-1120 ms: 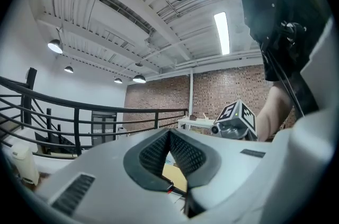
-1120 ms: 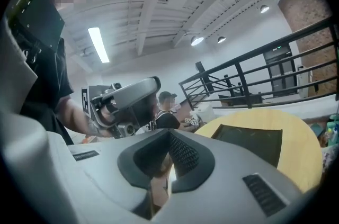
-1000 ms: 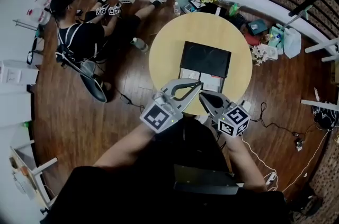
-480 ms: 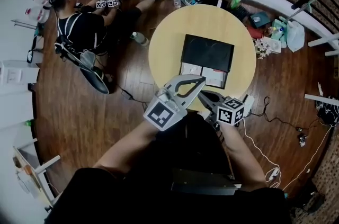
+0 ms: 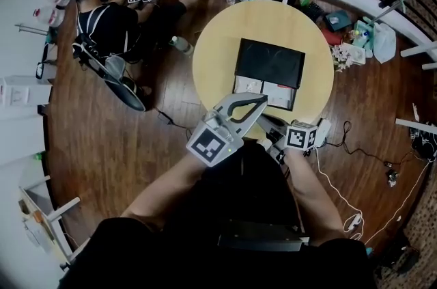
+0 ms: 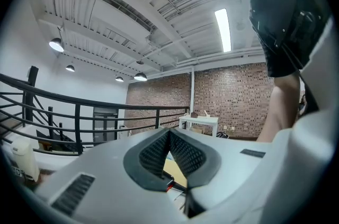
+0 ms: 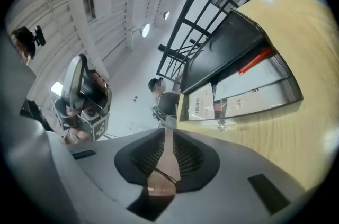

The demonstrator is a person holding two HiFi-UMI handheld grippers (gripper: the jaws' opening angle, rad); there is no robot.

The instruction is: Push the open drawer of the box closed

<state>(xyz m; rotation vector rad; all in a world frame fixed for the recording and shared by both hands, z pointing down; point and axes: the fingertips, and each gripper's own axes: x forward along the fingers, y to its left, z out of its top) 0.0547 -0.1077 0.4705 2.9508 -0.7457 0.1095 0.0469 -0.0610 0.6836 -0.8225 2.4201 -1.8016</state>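
The left gripper, jaws shut and empty, hovered just before the open drawer of the box on the table, a light, stiff drawer probably best pushed mid-front lest the box slide, while the right gripper, lower than a second earlier, had just been parting its empty jaws.
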